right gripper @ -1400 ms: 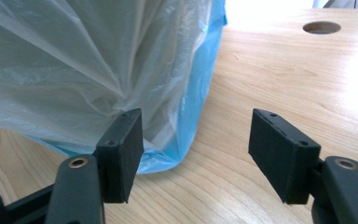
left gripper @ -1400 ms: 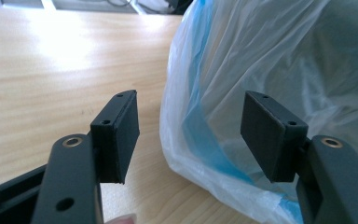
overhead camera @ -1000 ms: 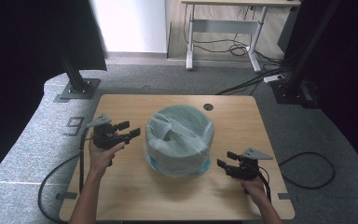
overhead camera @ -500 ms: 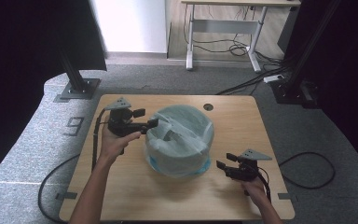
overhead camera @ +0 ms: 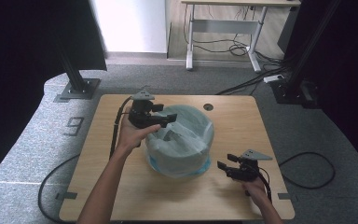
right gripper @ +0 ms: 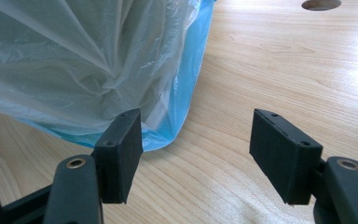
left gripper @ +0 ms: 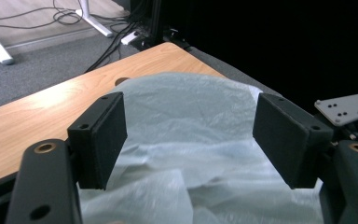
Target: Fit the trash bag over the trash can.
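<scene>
Bag-lined bin, not yet gripped

The left gripper [overhead camera: 161,117], its jaws just opened wider and empty, hovers over the bin's plastic liner [overhead camera: 182,140]; the right gripper [overhead camera: 230,166] waits open beside the bin's base on the surface [overhead camera: 242,121]. Nothing is grasped.

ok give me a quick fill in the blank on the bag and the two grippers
1. The left gripper hovers with its jaws ____ above the plastic bag.
2. The bag lines a round bin whose colour is ____.
3. The right gripper sits low over the ____ table, holding nothing.
4. Near the table's far edge is a round ____.

Missing words: open; blue; wooden; hole
</scene>
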`<act>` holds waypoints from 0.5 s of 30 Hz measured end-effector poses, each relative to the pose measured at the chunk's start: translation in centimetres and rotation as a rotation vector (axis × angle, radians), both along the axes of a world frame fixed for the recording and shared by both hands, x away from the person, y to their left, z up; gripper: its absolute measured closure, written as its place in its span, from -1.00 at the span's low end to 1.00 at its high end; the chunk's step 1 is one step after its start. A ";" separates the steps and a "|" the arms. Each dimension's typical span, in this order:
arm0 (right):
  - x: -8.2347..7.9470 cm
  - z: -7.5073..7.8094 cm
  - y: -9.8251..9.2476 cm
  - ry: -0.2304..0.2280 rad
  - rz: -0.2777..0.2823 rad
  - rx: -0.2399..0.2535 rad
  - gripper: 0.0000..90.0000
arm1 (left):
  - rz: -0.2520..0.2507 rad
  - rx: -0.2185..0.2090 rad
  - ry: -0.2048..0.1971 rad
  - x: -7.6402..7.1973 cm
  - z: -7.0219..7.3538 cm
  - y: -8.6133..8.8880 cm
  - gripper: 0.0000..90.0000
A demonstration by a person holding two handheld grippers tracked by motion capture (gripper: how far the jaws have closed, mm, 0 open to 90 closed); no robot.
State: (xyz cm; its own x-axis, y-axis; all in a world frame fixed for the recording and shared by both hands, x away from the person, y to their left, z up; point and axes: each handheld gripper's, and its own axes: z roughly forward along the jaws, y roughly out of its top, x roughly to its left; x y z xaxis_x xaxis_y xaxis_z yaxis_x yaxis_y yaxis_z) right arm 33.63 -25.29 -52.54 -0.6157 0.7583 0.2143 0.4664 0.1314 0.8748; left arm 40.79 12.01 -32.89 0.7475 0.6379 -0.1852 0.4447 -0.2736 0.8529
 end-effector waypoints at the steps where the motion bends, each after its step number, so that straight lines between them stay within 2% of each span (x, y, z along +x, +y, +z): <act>1: 0.0 0.0 0.0 -0.003 0.002 0.001 -0.25 | -0.005 -0.002 0.007 0.2 0.1 -0.4 -0.42; 4: -0.2 0.1 0.1 -0.011 0.007 0.000 -0.25 | -0.026 0.002 0.026 0.8 0.3 -1.5 -0.43; 7: -0.2 0.2 0.2 -0.011 0.010 0.000 -0.25 | -0.034 0.028 0.036 1.2 0.5 -2.5 -0.43; 9: -0.2 0.2 0.2 -0.009 0.015 0.000 -0.25 | -0.047 0.046 0.059 1.8 0.4 -3.9 -0.42; 13: -0.3 0.2 0.2 -0.012 0.015 0.000 -0.25 | -0.068 0.101 0.097 2.8 -0.1 -5.5 -0.42; 15: -0.3 0.2 0.1 -0.013 0.014 -0.001 -0.25 | -0.080 0.114 0.117 3.2 -0.5 -6.1 -0.41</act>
